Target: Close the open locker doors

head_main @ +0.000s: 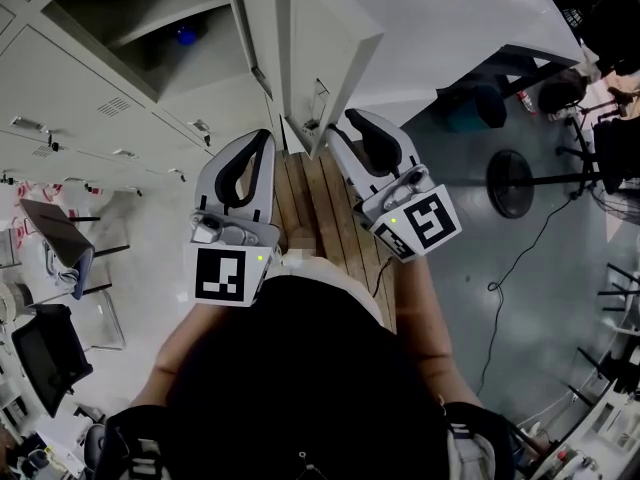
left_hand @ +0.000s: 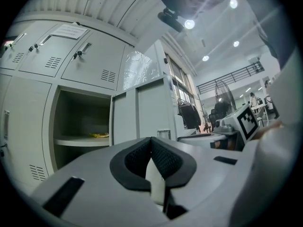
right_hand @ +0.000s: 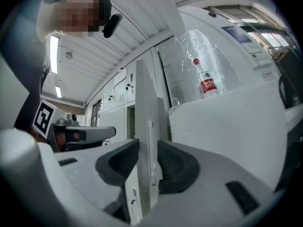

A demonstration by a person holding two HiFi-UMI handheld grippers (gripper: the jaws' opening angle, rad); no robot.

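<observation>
The grey lockers [head_main: 90, 98] run along the upper left of the head view. One compartment [head_main: 150, 8] stands open, and its door [head_main: 300, 68] swings out toward me, edge on. In the left gripper view the same compartment [left_hand: 80, 126] shows a shelf with a small yellow thing [left_hand: 99, 135], with the door [left_hand: 142, 112] to its right. My right gripper [head_main: 345, 126] straddles the door's free edge [right_hand: 144, 126]; its pads stand a little off the metal, open. My left gripper [head_main: 264, 138] hangs just left of the door, its pads [left_hand: 163, 157] together, holding nothing.
I stand on a wooden slatted platform [head_main: 320, 208]. A floor fan [head_main: 515, 183] and a trailing cable [head_main: 520, 258] are to the right, chairs [head_main: 60, 238] to the left. A plastic bottle [right_hand: 206, 82] stands on a white cabinet beside the door.
</observation>
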